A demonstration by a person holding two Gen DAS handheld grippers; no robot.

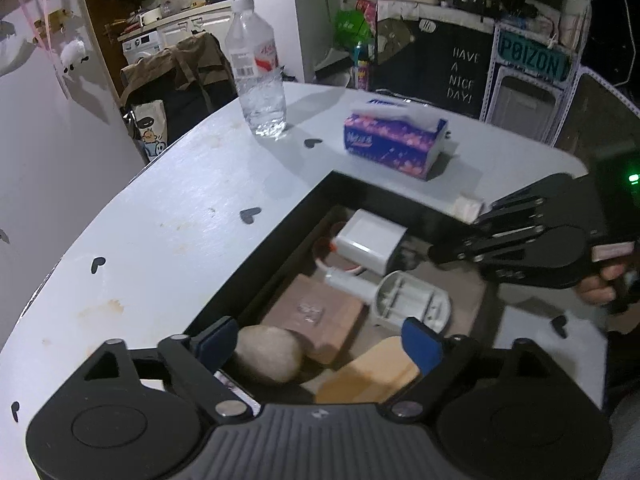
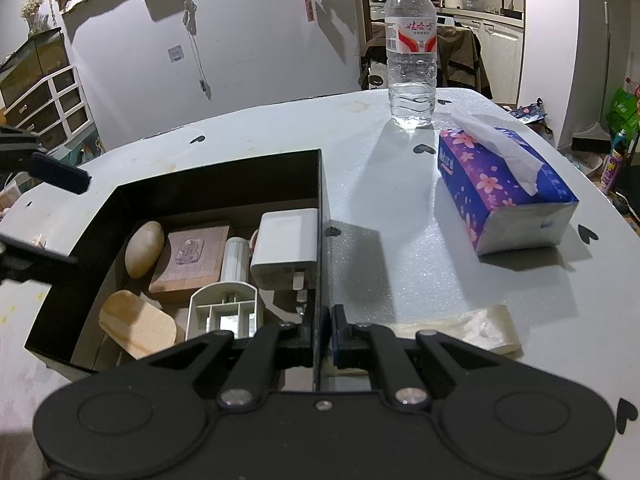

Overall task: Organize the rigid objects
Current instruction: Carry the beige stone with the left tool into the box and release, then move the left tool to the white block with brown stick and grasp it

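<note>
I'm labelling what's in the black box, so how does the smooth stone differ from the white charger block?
The stone is tan, rounded and egg-shaped; the charger is white and boxy with flat faces. The stone lies at the box's left end in the right wrist view; the charger sits against the right wall of the box. The charger has printed text on one face; the stone is plain. Both rest inside the box, with neither gripper holding them.
</note>
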